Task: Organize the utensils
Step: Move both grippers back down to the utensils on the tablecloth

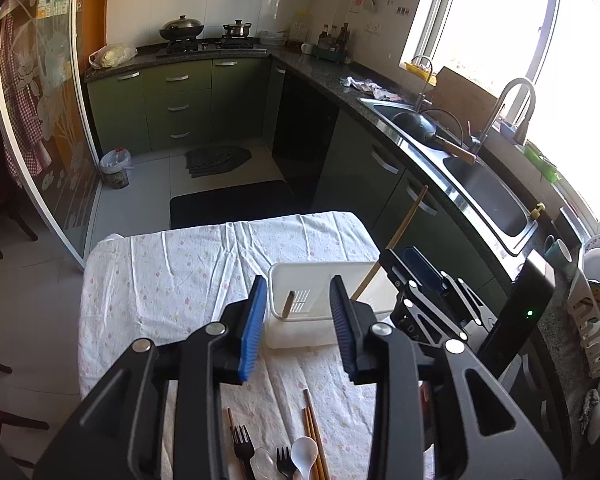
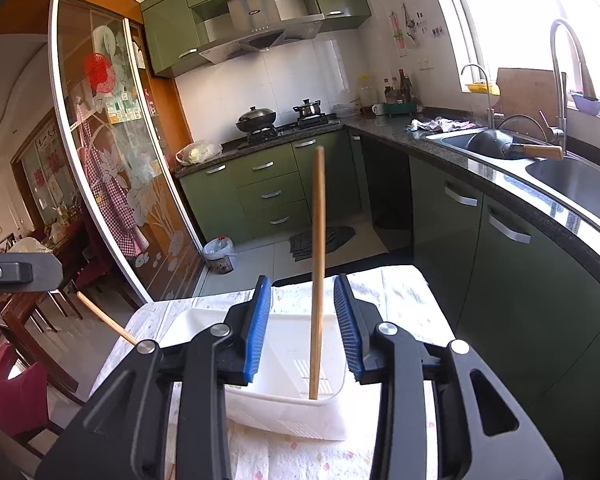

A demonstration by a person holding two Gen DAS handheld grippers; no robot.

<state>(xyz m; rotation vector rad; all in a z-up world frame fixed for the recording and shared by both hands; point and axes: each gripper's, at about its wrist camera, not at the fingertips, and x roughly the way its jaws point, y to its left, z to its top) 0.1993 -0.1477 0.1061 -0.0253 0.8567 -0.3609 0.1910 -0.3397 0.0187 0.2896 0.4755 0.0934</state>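
Now both chopsticks stand in the white bin (image 2: pixel 284 344); my right gripper (image 2: pixel 302 328) and left gripper (image 1: pixel 298 322) are released, so I'd back away slowly without knocking the chopstick (image 2: pixel 318 272).

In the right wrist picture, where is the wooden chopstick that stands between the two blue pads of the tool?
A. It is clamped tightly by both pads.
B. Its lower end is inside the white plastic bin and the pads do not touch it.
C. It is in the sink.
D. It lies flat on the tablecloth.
B: the chopstick stands with its lower end in the white bin, with a clear gap to each pad of the right tool.
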